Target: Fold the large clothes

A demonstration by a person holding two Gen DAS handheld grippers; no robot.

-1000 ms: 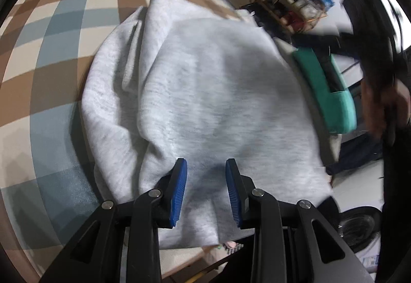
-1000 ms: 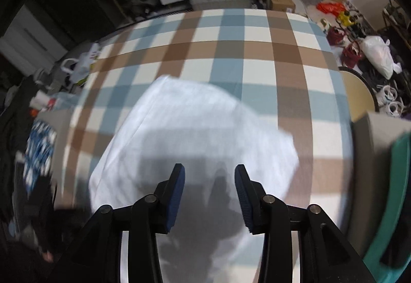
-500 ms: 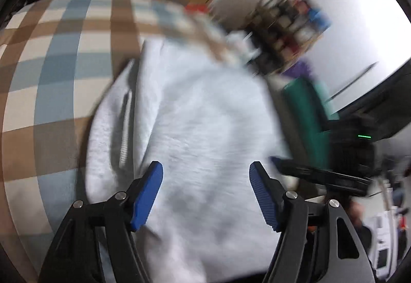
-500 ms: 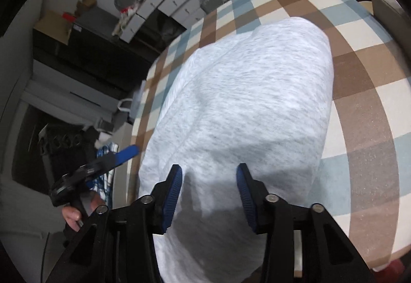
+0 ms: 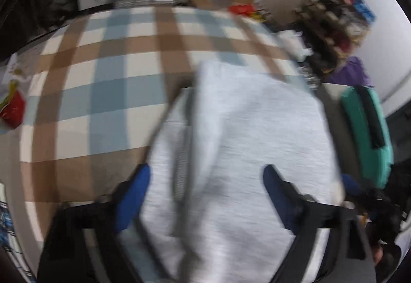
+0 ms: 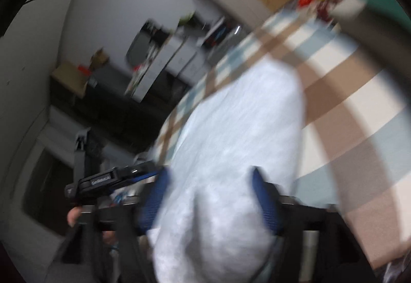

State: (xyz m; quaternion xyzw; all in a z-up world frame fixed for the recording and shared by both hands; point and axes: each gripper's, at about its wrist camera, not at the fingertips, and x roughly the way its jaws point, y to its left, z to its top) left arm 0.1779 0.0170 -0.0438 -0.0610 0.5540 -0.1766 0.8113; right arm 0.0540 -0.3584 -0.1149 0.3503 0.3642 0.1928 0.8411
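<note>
Left gripper [image 5: 206, 181]: its two blue fingers stood wide apart, holding nothing, poised over the near part of the grey sweatshirt [image 5: 246, 144].
Right gripper [image 6: 209, 202]: its jaws also stood wide, with a hump of the same grey cloth lying between the blue pads; whether the pads touched the cloth I could not tell through the blur.
Sweatshirt: it lay in a folded bundle on the checked tablecloth [image 5: 102, 92], toward the near right of the table, with one folded edge running along its left side.
Around it: a teal bag [image 5: 366, 134] sat just beside the bundle on the right, and a red packet [image 5: 12, 109] lay well apart at the table's left edge.
Room: a crowded shelf [image 5: 334, 15] stood against the far wall; both views were smeared by motion.
Step in hand: to my eye a fold had just been laid down and both tools were free of the cloth.
Next move: it would likely call for both grippers to find a fresh edge, close on it together, and carry it across evenly so the layers below did not drag.
</note>
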